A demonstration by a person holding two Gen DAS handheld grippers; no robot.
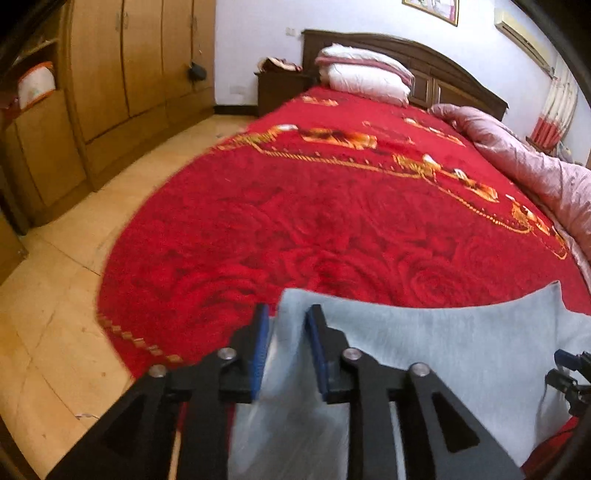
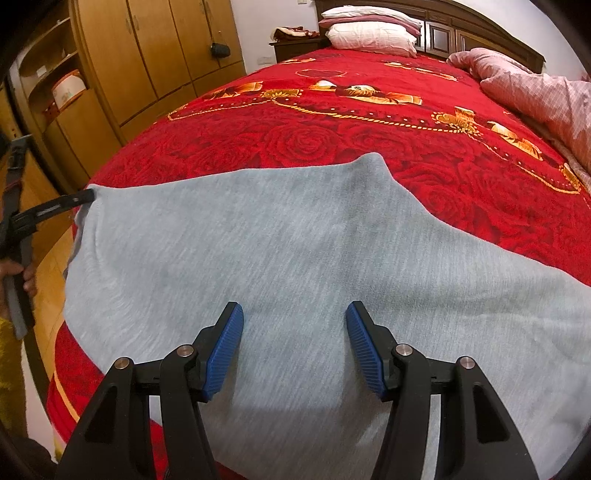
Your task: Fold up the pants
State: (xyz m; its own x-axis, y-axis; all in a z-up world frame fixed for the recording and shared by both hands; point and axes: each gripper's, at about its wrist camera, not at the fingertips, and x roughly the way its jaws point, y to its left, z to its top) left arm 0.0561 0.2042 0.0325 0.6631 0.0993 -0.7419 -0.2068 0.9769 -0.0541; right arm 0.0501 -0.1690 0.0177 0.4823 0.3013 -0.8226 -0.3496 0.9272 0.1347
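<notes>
The left gripper [image 1: 286, 345] has its jaws drawn narrow with a corner of the grey pants [image 2: 280, 258] standing up between the blue pads; from the right wrist view its tip meets the cloth at the far left corner, so I take it to be pinching the fabric, though the blur leaves some doubt; the right gripper [image 2: 294, 350] hovers over the middle of the cloth with jaws spread wide, holding nothing. The pants lie spread near the foot of the bed [image 2: 369, 140], on its red rose blanket [image 1: 295, 221], one edge running off to the right; a pink quilt [image 2: 535, 88] and pillows [image 2: 369, 33] sit well apart by the headboard. This looks like the start of a fold; next, I judge, the right jaws must close on a matching edge so both can lift and carry it across together.
</notes>
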